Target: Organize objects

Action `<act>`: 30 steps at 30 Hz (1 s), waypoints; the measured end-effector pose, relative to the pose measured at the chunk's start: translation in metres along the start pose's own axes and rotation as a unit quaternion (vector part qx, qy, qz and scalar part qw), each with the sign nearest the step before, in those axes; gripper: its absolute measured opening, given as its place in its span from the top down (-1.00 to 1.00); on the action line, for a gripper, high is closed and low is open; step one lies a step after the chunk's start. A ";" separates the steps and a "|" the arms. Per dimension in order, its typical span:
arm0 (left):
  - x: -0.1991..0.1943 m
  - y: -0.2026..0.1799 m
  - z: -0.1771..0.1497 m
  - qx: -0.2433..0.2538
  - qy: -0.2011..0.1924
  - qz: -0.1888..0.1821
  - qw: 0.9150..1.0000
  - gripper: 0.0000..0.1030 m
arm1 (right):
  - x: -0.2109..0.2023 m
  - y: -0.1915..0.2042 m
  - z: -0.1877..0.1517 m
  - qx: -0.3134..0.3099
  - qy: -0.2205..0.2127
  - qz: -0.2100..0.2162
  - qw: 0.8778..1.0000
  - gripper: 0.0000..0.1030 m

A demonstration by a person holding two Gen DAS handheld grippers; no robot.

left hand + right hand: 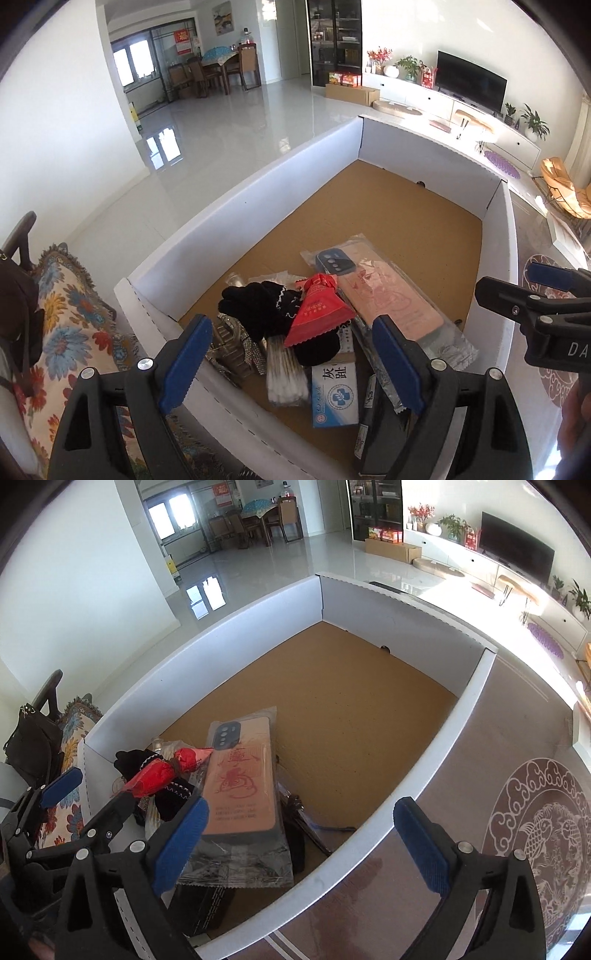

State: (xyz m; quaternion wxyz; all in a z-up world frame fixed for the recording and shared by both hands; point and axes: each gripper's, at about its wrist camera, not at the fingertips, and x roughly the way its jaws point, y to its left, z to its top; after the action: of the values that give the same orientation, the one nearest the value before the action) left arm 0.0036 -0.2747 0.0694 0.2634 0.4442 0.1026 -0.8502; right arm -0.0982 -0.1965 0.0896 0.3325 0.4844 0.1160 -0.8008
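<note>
A white-walled box [258, 177] with a brown floor holds a pile at its near end: a pink phone case in clear wrap [391, 295], a red packet [317, 310], a black glove [266, 306], cotton swabs [286, 376], a white medicine box [334, 395] and a sparkly band [236, 343]. My left gripper [291, 362] is open and empty above the pile. My right gripper [299, 845] is open and empty over the box's near right wall [436, 760]; the phone case [243, 779] and red packet [162, 771] lie to its left.
The box sits on a table with a patterned glass top [546, 830]. A floral cushion [70, 314] and a black bag [33, 742] are at the left. The far half of the box floor [351, 701] is bare. A TV unit [469, 96] stands beyond.
</note>
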 end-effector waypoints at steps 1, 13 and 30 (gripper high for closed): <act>0.000 0.000 0.001 -0.002 0.005 -0.012 1.000 -0.71 | -0.002 0.000 0.000 -0.001 -0.001 0.000 1.000 -0.95; -0.012 -0.009 -0.001 0.005 -0.030 -0.008 1.000 -0.71 | -0.006 0.004 0.004 -0.020 -0.006 -0.016 1.000 -0.95; 0.002 -0.009 -0.005 -0.002 -0.019 -0.003 1.000 -0.71 | 0.001 0.001 0.004 -0.017 -0.001 -0.019 1.000 -0.95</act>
State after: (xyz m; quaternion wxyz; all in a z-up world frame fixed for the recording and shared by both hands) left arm 0.0011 -0.2656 0.0649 0.2632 0.4273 0.1007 -0.8591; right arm -0.1009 -0.1997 0.0915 0.3258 0.4758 0.1388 -0.8051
